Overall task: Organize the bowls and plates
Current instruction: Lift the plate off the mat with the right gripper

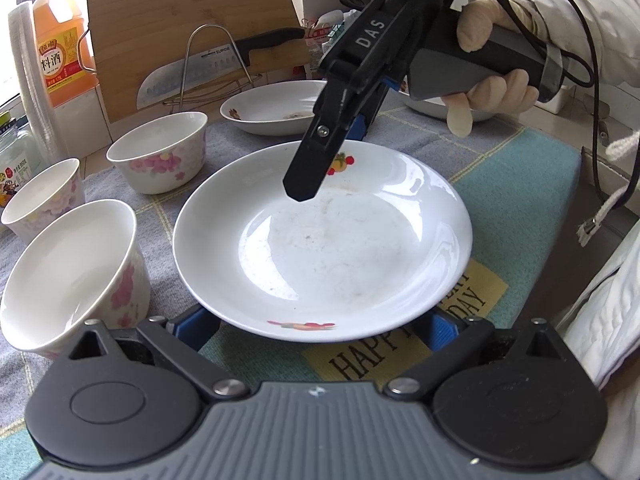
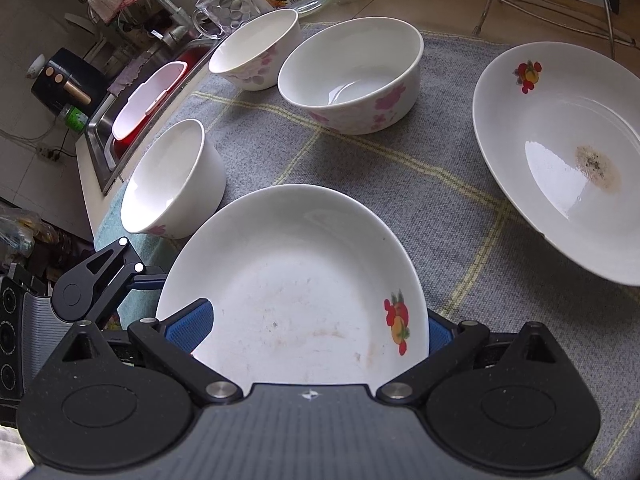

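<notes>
Nothing is stacked yet: your three bowls [image 2: 352, 76] stand apart on the table [image 2: 460, 216], and the stained second plate [image 2: 560, 152] lies alone at the far side. Both grippers sit wide open around opposite rims of the near plate [image 1: 324, 236], the left gripper [image 1: 320, 330] at one edge, the right gripper [image 2: 318, 326] opposite, neither visibly clamped. You still have plate-on-plate and all bowls to nest.

Both the left gripper [image 1: 320, 334] and right gripper [image 2: 318, 326] hold their fingers spread wide.
</notes>
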A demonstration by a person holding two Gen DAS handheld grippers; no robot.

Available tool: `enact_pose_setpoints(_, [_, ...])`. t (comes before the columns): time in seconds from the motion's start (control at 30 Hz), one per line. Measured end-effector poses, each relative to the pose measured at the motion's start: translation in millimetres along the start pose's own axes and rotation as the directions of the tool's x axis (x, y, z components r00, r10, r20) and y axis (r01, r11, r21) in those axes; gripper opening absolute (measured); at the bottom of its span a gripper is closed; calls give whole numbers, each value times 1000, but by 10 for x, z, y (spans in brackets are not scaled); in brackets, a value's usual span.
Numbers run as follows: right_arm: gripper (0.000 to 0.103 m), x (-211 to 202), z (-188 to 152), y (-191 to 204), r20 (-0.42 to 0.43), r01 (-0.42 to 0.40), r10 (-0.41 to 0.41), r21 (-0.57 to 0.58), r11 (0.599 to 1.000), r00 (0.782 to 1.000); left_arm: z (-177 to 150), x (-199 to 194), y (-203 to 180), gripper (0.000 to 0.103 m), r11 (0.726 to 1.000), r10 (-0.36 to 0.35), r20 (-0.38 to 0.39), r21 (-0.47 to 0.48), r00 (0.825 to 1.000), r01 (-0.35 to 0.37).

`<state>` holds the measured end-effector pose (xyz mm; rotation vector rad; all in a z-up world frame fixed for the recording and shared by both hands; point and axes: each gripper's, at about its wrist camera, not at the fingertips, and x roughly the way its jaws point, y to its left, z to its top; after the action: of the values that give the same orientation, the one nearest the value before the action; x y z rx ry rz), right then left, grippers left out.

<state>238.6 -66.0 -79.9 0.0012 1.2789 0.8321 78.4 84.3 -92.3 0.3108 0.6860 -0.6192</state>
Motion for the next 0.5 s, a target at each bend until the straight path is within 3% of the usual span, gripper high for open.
enact_pose_setpoints(0.5, [103, -163, -134, -65, 28, 12, -13, 24, 1000, 1000, 187, 2, -53, 100, 999, -43, 0, 10, 999, 43])
